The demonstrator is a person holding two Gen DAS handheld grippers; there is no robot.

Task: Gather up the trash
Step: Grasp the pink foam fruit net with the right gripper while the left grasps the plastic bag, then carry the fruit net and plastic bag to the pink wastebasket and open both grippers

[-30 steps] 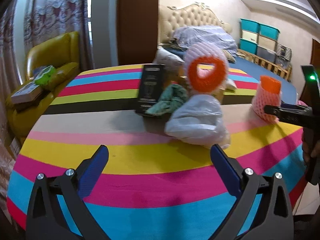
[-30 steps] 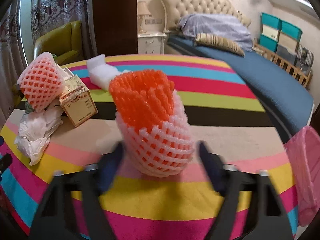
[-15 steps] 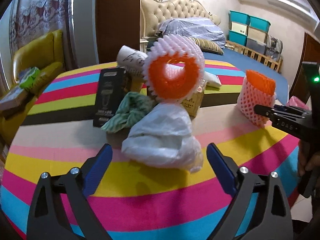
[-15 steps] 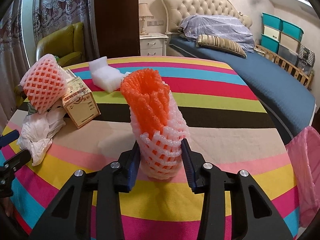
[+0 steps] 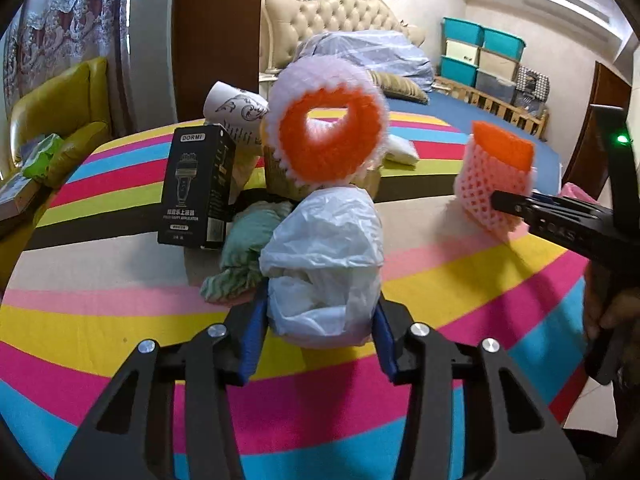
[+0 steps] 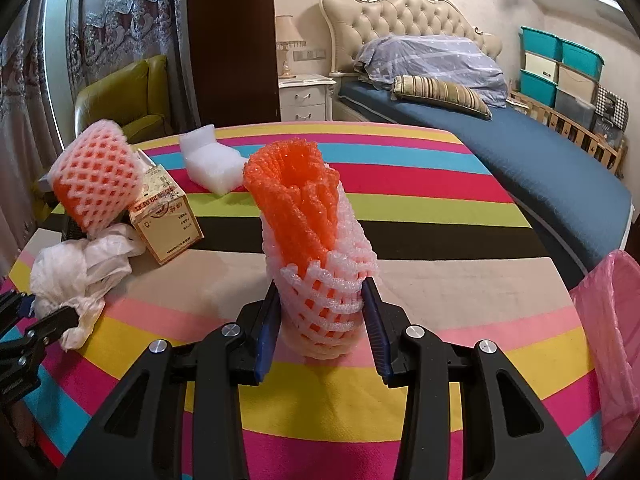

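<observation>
My left gripper (image 5: 320, 304) is closing its jaws, and both blue pads press the sides of a crumpled white plastic bag (image 5: 324, 248) lying on the striped tablecloth (image 5: 100, 312). In the right wrist view the same bag (image 6: 76, 272) shows at the left edge with the left gripper (image 6: 36, 320) on it. My right gripper (image 6: 321, 292) is shut on an upright orange-and-white foam net sleeve (image 6: 308, 216), squeezed narrow at its base. That sleeve (image 5: 492, 184) also stands at the right of the left wrist view. A second foam net (image 5: 328, 140) lies on a box behind the bag.
A black product box (image 5: 196, 188), a green cloth (image 5: 240, 256), a cardboard box (image 6: 168, 220) and a white foam piece (image 6: 212, 164) crowd the table's left. A pink bag (image 6: 612, 328) hangs off the right edge. A bed (image 6: 540, 160) and a yellow-green armchair (image 6: 132, 96) stand beyond.
The left gripper moved forward up to the white bag and its jaws came in from wide onto it. The right jaws closed onto the foam sleeve and squeezed it; that hand stayed put.
</observation>
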